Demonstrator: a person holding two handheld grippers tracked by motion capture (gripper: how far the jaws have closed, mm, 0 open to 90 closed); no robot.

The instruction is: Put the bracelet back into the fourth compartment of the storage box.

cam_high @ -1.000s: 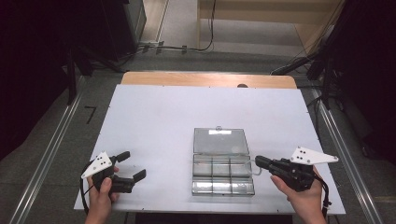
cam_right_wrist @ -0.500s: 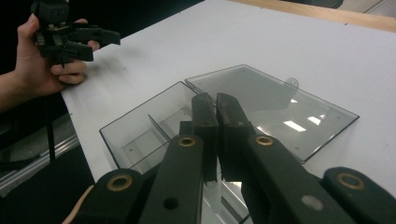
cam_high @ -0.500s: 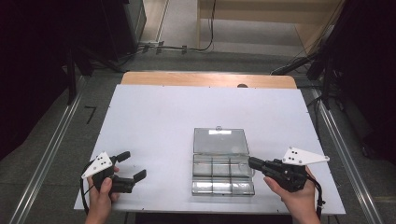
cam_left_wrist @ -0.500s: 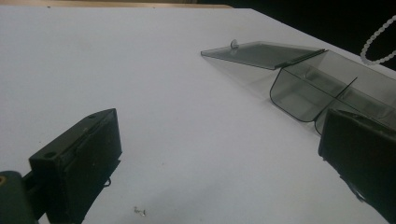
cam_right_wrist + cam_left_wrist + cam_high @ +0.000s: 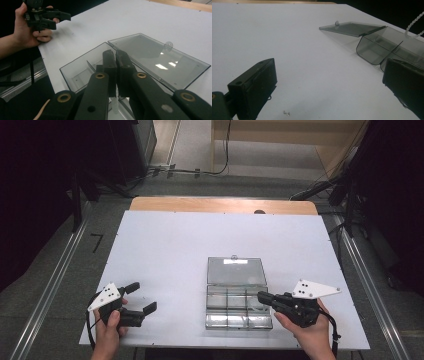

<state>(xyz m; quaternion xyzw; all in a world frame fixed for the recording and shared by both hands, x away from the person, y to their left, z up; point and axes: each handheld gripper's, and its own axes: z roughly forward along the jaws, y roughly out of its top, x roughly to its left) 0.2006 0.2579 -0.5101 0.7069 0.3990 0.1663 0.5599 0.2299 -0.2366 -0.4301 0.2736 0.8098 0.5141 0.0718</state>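
- White tabletop, with a wooden strip along its far edge, stands on a grey floor between dark surroundings; cables lie on the floor beyond it.
- Clear plastic compartment box lies near the table's front edge, right of centre. Its flat transparent lid is swung fully open and rests on the table behind the tray, with a small tab at the far edge. Thin dividers split the tray into compartments.
- Left gripper, black with a white three-cornered plate, is held in the left hand at the table's front left corner, well apart from the box. Its jaws stand wide open with nothing between them; in the left gripper view bare tabletop lies between the two black pads, and the box shows beyond the right-hand pad.
- Right gripper, held in the right hand, points leftward over the right end of the tray. Its jaws are closed together, pad against pad, and grip nothing; in the right gripper view the tips hang above a compartment beside the hinge line. Whether they touch the plastic cannot be told.
- Compared with one second earlier, the right gripper has moved leftward from beside the box to above its right-hand compartments; the left gripper and the box lie as before.
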